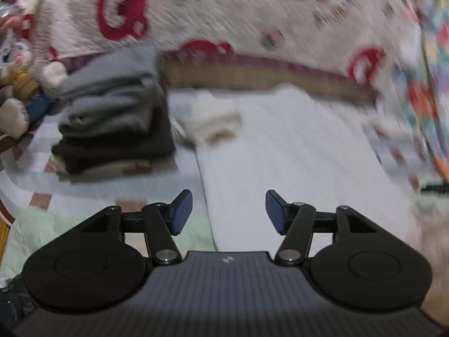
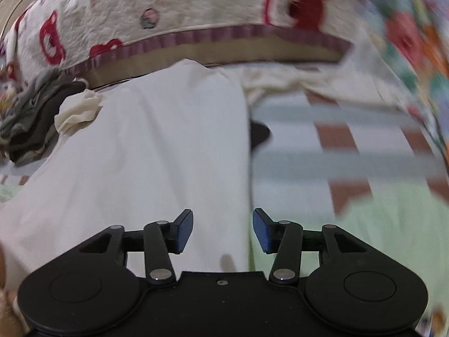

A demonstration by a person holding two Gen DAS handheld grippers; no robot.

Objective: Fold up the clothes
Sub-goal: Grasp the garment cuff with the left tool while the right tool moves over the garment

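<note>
Lying lengthwise on the bed (image 2: 294,146), away from both empty, wide jaws: white garment (image 1: 280,146), its left edge nearing left gripper (image 1: 228,210), right edge nearing right gripper (image 2: 223,230).

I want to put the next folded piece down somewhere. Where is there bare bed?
Free: the plaid sheet right of the white garment, bordered by the bear-print blanket beyond and the pale green cloth nearer. Crowded: left side, with the folded stack, a cream bundle and plush toys.

Folded pile (image 1: 112,118) blocks left; checkered sheet (image 2: 308,151) open right.
</note>
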